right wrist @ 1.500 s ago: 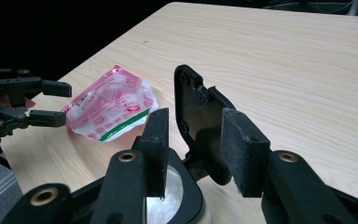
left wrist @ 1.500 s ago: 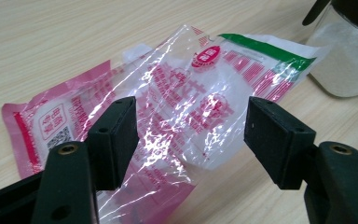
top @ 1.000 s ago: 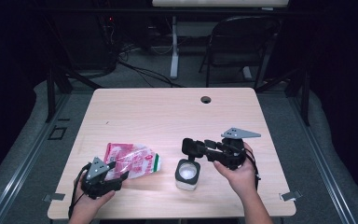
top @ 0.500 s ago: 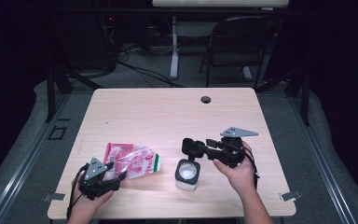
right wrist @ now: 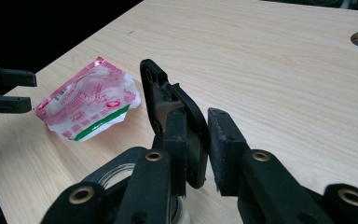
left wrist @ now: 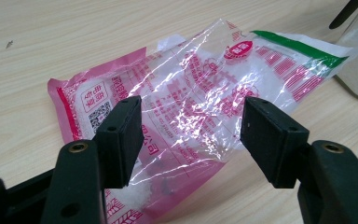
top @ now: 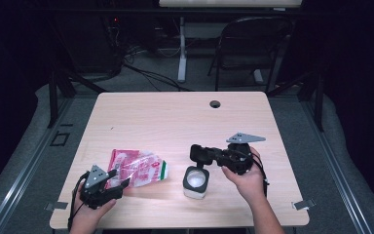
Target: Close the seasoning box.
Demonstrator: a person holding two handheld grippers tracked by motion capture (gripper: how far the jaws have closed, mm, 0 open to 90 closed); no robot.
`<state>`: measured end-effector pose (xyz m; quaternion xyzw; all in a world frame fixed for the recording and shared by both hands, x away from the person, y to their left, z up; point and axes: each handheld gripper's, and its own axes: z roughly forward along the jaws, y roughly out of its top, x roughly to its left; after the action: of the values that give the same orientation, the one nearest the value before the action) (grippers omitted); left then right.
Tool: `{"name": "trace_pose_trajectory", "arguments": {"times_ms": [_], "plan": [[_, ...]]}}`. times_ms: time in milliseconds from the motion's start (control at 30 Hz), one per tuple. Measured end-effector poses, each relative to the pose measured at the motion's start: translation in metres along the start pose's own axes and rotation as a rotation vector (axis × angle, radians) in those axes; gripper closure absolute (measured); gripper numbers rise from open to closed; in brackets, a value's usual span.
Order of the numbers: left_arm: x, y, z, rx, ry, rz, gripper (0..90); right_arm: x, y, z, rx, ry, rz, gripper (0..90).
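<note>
Jar point(top: 195, 181): open, lid point(right wrist: 170, 112) off between right gripper point(right wrist: 196, 149) jaws, just closing. Bag point(left wrist: 200, 102) at nine o'clock, unpoured; left gripper point(left wrist: 191, 135) gaping over it, empty.

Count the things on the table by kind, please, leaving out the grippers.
Plastic bag: 1
Jar: 1
Black lid: 1
Total: 3
</note>
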<state>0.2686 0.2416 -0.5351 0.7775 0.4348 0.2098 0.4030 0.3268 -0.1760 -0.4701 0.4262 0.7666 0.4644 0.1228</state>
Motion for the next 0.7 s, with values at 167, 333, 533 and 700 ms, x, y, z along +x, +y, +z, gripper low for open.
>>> {"name": "trace_pose_trajectory", "arguments": {"times_ms": [167,333,533,700], "plan": [[0.0,0.001,0.0,0.0,0.001,-0.001,39.8,0.004,0.0,-0.001,-0.005,-0.009,-0.026,78.5],[0.0,0.003,0.001,-0.006,-0.009,-0.01,39.8,0.009,-0.001,-0.003,0.002,-0.026,-0.064,78.1],[0.0,0.006,0.004,-0.006,-0.018,-0.003,39.8,0.014,-0.002,-0.005,0.003,-0.01,-0.079,76.2],[-0.001,0.008,0.005,-0.017,-0.042,-0.002,39.7,0.019,-0.004,-0.006,0.0,-0.006,-0.1,74.9]]}}
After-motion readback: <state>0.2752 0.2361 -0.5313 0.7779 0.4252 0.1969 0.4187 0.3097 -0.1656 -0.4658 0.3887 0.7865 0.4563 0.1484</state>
